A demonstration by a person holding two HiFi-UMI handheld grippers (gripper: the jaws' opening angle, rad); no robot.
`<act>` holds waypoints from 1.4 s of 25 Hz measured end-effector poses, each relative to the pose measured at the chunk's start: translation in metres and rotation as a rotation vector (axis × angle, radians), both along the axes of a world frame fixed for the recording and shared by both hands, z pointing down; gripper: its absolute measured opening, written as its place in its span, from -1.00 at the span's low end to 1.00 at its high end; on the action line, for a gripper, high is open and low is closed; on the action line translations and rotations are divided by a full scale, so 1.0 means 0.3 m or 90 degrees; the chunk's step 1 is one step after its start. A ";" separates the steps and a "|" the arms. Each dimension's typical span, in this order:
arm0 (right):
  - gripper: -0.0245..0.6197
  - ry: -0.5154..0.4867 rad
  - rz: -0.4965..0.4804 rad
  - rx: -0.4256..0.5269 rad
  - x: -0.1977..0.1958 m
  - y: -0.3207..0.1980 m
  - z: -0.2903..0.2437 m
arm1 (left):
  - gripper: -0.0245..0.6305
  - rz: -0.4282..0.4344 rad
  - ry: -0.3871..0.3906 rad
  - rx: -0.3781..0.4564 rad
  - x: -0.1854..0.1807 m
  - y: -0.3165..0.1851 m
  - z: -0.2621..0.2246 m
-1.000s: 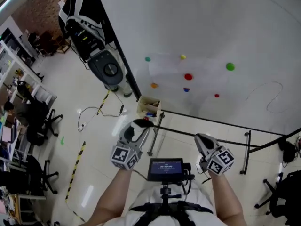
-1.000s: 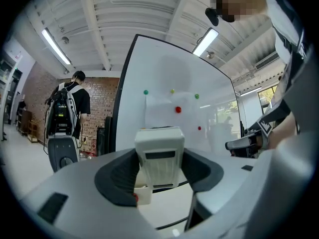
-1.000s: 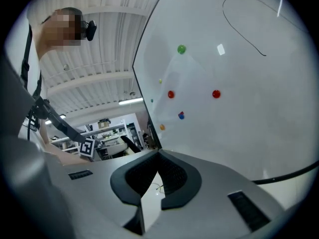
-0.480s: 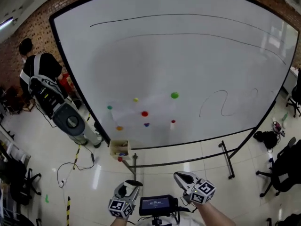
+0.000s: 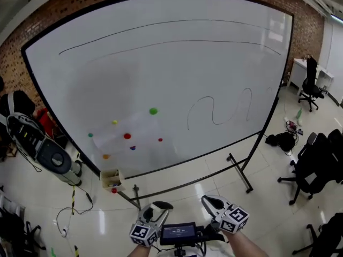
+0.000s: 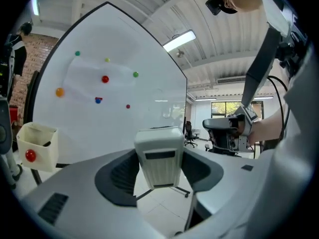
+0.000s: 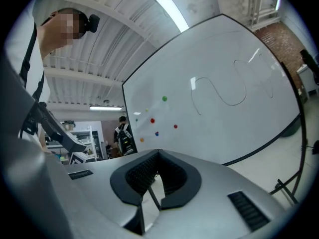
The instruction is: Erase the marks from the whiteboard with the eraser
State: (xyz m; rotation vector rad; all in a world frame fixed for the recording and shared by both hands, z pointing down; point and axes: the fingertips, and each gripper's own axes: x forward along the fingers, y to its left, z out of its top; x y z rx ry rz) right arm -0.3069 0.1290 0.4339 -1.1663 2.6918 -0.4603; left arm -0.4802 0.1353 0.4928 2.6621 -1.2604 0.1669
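Head view: whiteboard on a floor stand, filling most of the frame, well apart from both claws. Across its top, two long black lines; lower right, a looping squiggle; none wiped yet. At the bottom edge, left claw clamped wide on the eraser, gripped by its sides, seemingly so that a flat face can be brought to the board. Beside it, right claw pressed shut on nothing, probably idle, since wiping needs one tool only. At the board's lower left corner, a small box. Above that, scattered coloured magnets, likely to be steered round. Judged an approach stage: eraser in hand, not touching the board.
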 end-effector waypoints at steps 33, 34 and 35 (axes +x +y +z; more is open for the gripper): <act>-0.88 -0.082 0.044 0.039 1.236 -0.303 -0.060 | -0.01 -0.134 -0.122 -0.008 0.984 -0.377 -0.008; -0.88 -0.082 0.040 0.039 1.233 -0.320 -0.061 | -0.01 -0.141 -0.122 -0.007 0.982 -0.399 -0.014; -0.88 -0.080 0.034 0.040 1.227 -0.338 -0.064 | -0.01 -0.149 -0.121 -0.005 0.978 -0.423 -0.021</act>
